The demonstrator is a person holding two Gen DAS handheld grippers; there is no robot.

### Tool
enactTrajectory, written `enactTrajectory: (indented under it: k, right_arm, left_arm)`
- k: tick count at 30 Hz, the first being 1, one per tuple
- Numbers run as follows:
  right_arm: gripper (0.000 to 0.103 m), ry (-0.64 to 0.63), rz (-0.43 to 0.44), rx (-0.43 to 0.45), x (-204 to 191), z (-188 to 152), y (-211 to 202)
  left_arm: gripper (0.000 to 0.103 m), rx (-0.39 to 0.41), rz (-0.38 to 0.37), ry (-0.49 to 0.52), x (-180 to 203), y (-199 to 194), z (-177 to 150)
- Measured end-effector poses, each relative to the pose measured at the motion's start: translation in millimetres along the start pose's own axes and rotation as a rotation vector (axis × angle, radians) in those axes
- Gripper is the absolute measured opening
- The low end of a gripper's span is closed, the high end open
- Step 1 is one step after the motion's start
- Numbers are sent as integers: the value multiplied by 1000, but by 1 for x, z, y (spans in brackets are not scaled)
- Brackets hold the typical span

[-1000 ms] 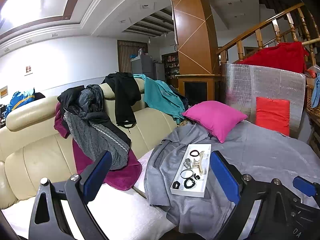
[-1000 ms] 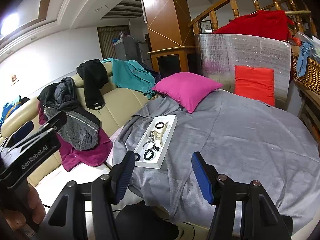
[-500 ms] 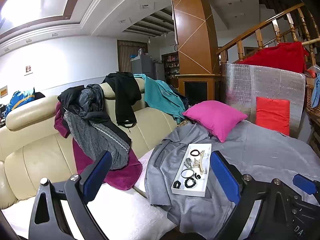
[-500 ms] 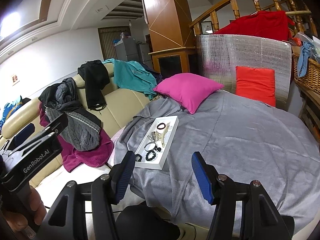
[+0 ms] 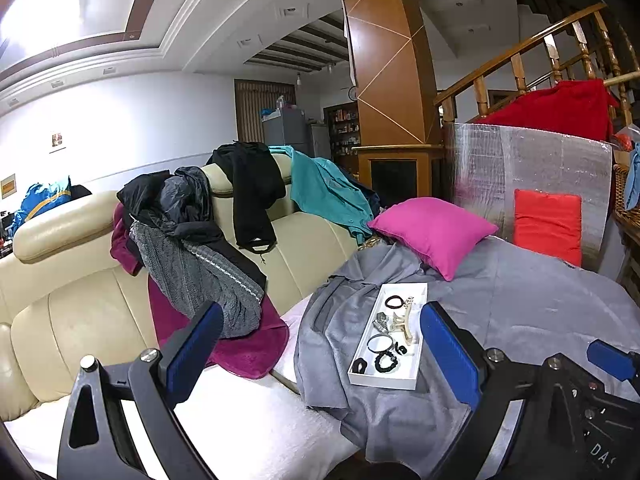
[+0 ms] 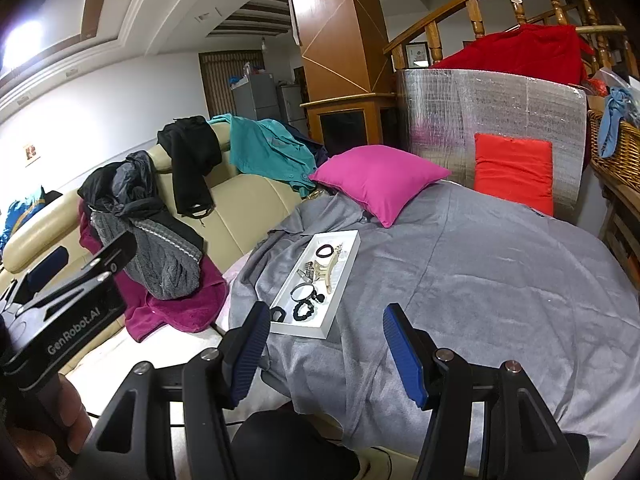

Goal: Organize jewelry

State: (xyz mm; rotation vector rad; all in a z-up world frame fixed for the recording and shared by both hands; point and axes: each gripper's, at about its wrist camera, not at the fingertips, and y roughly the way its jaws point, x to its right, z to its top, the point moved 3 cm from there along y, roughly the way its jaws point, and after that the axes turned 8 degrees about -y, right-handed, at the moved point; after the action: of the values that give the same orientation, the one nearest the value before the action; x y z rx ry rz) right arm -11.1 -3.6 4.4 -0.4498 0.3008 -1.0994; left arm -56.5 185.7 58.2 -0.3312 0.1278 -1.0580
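White tray w/ jewelry ahead of right gripper fingers, apart.

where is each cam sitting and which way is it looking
Left wrist: on the left claw, looking along its open fingers at the white tray on the grey cloth and the sofa; the right claw's tip shows at right.
Right wrist: on the right claw, open and empty, aimed at the tray; the left claw and a hand show at left.
Shared: tray, pink cushion, sofa.
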Motion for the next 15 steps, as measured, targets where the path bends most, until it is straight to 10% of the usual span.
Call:
enactTrajectory:
  k: [15]
  right_arm:
    - [63,-20,2,-3,-4,2,5]
  left_arm:
    - [99,-7,18,-1,-8,5,-5]
